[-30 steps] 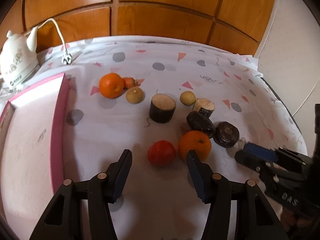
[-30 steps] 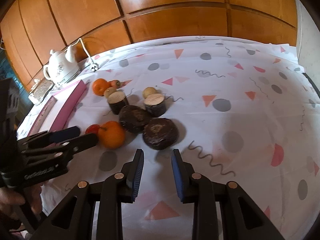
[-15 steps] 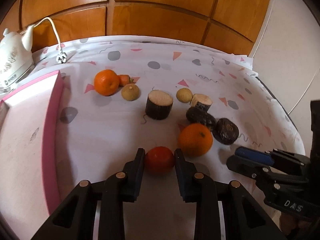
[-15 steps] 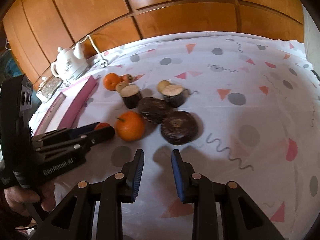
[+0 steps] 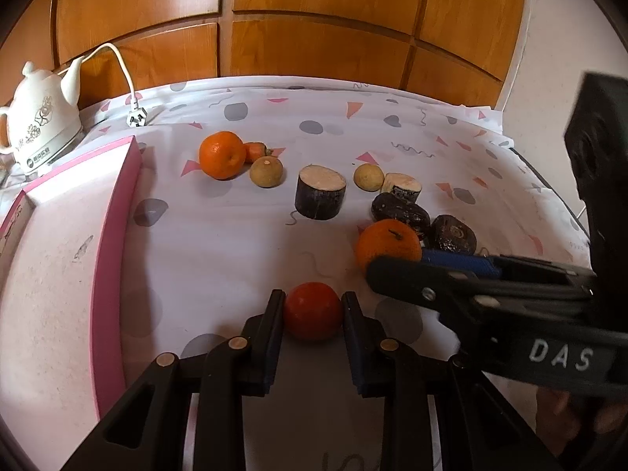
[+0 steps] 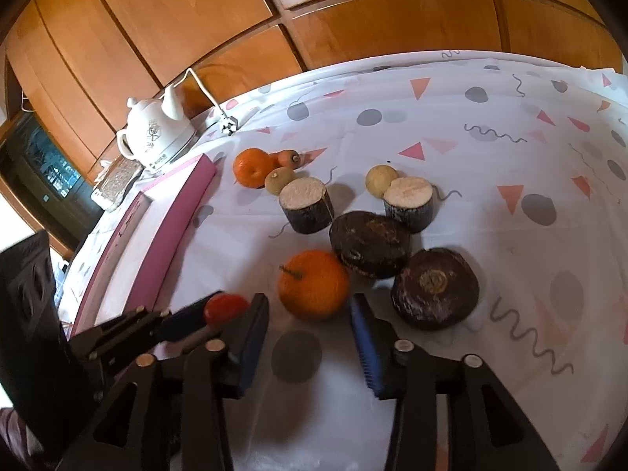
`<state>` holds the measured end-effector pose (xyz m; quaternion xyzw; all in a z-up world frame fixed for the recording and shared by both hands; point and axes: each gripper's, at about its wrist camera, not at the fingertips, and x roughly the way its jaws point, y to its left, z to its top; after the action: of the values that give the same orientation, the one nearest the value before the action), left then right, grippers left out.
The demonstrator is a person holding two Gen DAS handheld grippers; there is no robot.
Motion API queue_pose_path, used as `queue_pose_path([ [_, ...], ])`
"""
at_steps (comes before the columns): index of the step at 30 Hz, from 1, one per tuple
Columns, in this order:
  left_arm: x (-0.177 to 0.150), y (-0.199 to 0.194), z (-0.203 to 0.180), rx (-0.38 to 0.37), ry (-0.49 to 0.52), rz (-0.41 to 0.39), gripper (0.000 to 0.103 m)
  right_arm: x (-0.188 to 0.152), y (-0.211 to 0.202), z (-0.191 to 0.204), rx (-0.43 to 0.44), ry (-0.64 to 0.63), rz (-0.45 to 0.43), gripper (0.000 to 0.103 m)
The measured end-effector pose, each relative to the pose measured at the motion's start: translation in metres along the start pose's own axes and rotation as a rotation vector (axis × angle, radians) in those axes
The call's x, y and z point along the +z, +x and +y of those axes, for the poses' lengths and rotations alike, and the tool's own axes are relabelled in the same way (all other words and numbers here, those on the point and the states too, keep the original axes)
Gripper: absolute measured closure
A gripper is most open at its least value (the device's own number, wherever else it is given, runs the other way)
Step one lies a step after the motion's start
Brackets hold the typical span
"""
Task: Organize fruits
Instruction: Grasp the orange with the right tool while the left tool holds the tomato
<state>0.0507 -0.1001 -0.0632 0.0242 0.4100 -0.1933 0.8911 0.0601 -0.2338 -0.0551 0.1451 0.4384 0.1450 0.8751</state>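
My left gripper (image 5: pixel 313 306) is shut on a red tomato (image 5: pixel 313 316) low over the tablecloth; it also shows in the right wrist view (image 6: pixel 224 307). My right gripper (image 6: pixel 310 312) is open, its jaws either side of a near orange (image 6: pixel 313 285), just in front of it; that orange shows in the left wrist view (image 5: pixel 387 244). A second orange (image 5: pixel 221 154), a small carrot (image 5: pixel 256 150), two yellow-brown round fruits (image 5: pixel 266 171) (image 5: pixel 368 177), two cut dark-skinned stumps (image 5: pixel 320 192) (image 6: pixel 409 203) and two dark round roots (image 6: pixel 370 244) (image 6: pixel 435 288) lie behind.
A pink-edged box (image 5: pixel 59 259) lies at the left. A white kettle (image 5: pixel 39 119) with cord and plug (image 5: pixel 136 117) stands at the back left. Wooden panels rise behind the table. The patterned tablecloth (image 6: pixel 510 180) stretches to the right.
My left gripper closed on the tomato and holds it. My right gripper moved left and forward and opened wider around the near orange.
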Motion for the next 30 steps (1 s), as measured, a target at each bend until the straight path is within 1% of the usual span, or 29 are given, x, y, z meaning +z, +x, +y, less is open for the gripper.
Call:
queue_pose_path([
  [1, -0.001, 0.0, 0.0, -0.002, -0.001, -0.006, 0.074, 0.001, 0.002, 0.0, -0.002, -0.001, 0.0, 0.052],
  [4, -0.002, 0.0, 0.0, -0.001, -0.004, -0.017, 0.075, 0.004, 0.008, 0.001, -0.013, -0.014, -0.004, 0.052],
  [5, -0.003, 0.0, 0.0, 0.001, -0.002, -0.021, 0.075, 0.005, 0.009, 0.001, -0.017, -0.015, -0.007, 0.053],
  [6, -0.003, 0.0, -0.001, 0.003, 0.001, -0.024, 0.075, 0.005, 0.011, 0.001, -0.031, -0.017, -0.012, 0.063],
  [9, -0.003, -0.001, -0.001, 0.007, 0.0, -0.028, 0.075, 0.004, 0.012, 0.003, -0.047, -0.051, -0.028, 0.064],
  [12, -0.002, -0.004, 0.0, 0.008, -0.012, -0.021, 0.076, -0.001, 0.012, 0.009, -0.075, -0.104, -0.053, 0.064],
  [16, -0.003, -0.009, 0.002, 0.018, -0.021, -0.019, 0.076, -0.002, 0.01, 0.006, -0.061, -0.097, -0.067, 0.064],
  [22, -0.006, -0.015, 0.004, 0.041, -0.027, -0.016, 0.076, -0.003, 0.009, 0.01, -0.092, -0.109, -0.066, 0.064],
  [26, -0.008, -0.024, 0.004, 0.049, -0.026, -0.029, 0.076, -0.005, 0.006, 0.012, -0.108, -0.098, -0.066, 0.065],
  [30, -0.003, -0.038, 0.01, 0.052, -0.052, -0.07, 0.076, -0.007, 0.001, 0.012, -0.125, -0.092, -0.066, 0.065],
])
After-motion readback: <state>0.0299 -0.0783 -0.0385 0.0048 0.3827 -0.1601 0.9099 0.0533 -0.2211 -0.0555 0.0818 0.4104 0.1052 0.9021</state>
